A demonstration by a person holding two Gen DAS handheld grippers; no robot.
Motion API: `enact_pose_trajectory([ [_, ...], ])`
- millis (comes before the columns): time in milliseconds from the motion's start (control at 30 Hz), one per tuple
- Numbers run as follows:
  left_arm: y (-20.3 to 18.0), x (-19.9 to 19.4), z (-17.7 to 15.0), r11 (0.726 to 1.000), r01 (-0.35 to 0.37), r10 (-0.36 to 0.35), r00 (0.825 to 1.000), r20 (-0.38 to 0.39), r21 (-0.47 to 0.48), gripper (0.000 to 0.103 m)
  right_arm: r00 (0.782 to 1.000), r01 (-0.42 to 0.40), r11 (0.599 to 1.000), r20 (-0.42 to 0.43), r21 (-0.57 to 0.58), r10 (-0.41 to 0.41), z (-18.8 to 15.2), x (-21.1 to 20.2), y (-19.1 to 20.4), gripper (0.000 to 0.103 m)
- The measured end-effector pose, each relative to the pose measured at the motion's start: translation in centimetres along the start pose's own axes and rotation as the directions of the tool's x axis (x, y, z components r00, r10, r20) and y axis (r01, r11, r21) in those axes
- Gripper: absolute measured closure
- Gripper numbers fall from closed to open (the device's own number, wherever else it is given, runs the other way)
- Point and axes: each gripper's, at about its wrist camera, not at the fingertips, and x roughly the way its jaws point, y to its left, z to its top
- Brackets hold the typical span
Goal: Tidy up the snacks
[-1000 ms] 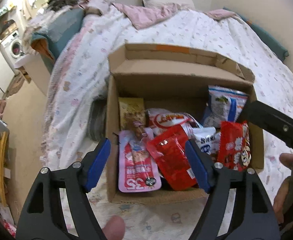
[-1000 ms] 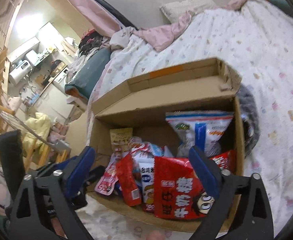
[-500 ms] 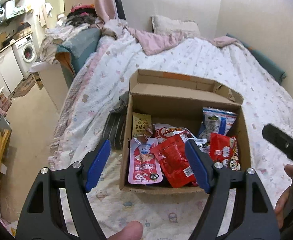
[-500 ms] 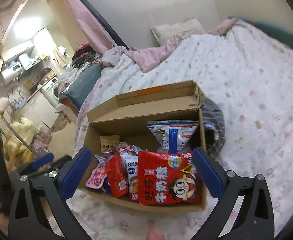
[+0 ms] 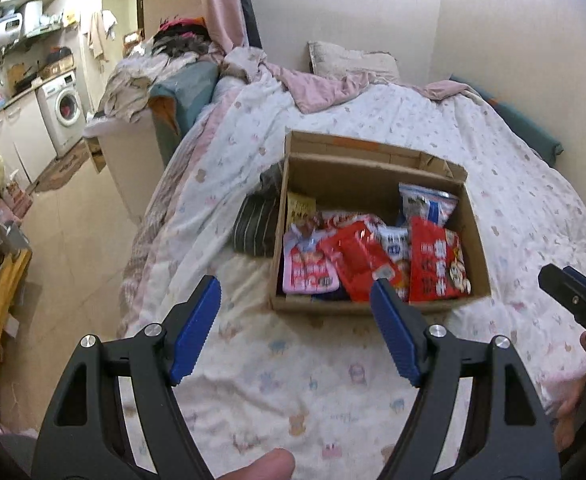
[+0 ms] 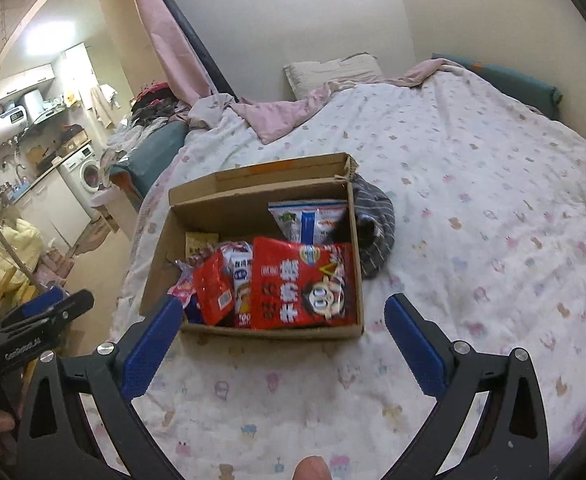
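Cardboard holds the whole job: the open box [image 5: 377, 304] sits on the bed [image 5: 333, 380], toward its left edge, with the snack packets standing and leaning inside it. Both my claws are empty and spread wide, the left gripper [image 5: 295, 328] and the right gripper [image 6: 283, 344] hanging above the bare quilt on my side of the box, touching nothing.

I judge the packets light, soft and crinkly, with slick film that will slide under a loose pinch and contents that may crush under a hard one. The big red bag [image 6: 303, 284] leans against the near right wall of the box; I would take it by its top seam, where the film is flat and double. The smaller red packet [image 5: 359, 258] and the pink pouch [image 5: 309, 270] overlap toward the near left corner, so lifting one will likely drag its neighbour. The blue-and-white bag [image 6: 307, 218] stands in the far right corner, behind the red one.

The near wall of the box stands between my fingers and the packets, so I must come in from above. A striped grey cloth [image 6: 373, 236] lies bunched against the side wall of the box. The quilt is soft and will give if I press down.
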Motion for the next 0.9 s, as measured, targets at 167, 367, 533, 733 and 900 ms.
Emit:
enact_pose_trajectory([
  [167, 0.4, -0.6, -2.1, 1.000, -0.010, 0.010, 1.000, -0.017, -0.012, 0.028, 0.999, 0.033, 0.999, 0.020, -0.038, -0.032, -1.6, -0.5, 1.1, 0.000],
  [367, 0.7, -0.7, -2.8, 1.000, -0.007, 0.007, 1.000, 0.011, -0.013, 0.013, 0.999, 0.050, 0.995, 0.022, -0.085, -0.048, -2.5, 0.1, 1.7, 0.000],
  [533, 1.0, -0.4, -2.9, 1.000, -0.007, 0.008, 1.000, 0.015, -0.023, 0.001, 0.999, 0.054, 0.995, 0.013, -0.089, -0.053, -2.7, 0.5, 1.9, 0.000],
  [733, 0.8, -0.3, -2.9, 1.000, -0.014, 0.015, 1.000, 0.017, -0.019, 0.001, 0.998, 0.056, 0.993, 0.012, -0.103, -0.055, -2.8, 0.8, 2.1, 0.000],
  [900, 0.7, -0.3, -2.9, 1.000, -0.028, 0.028, 0.999, 0.021, -0.004, 0.000, 0.998, 0.056, 0.993, 0.009, -0.108, -0.055, -2.8, 0.9, 2.2, 0.000],
])
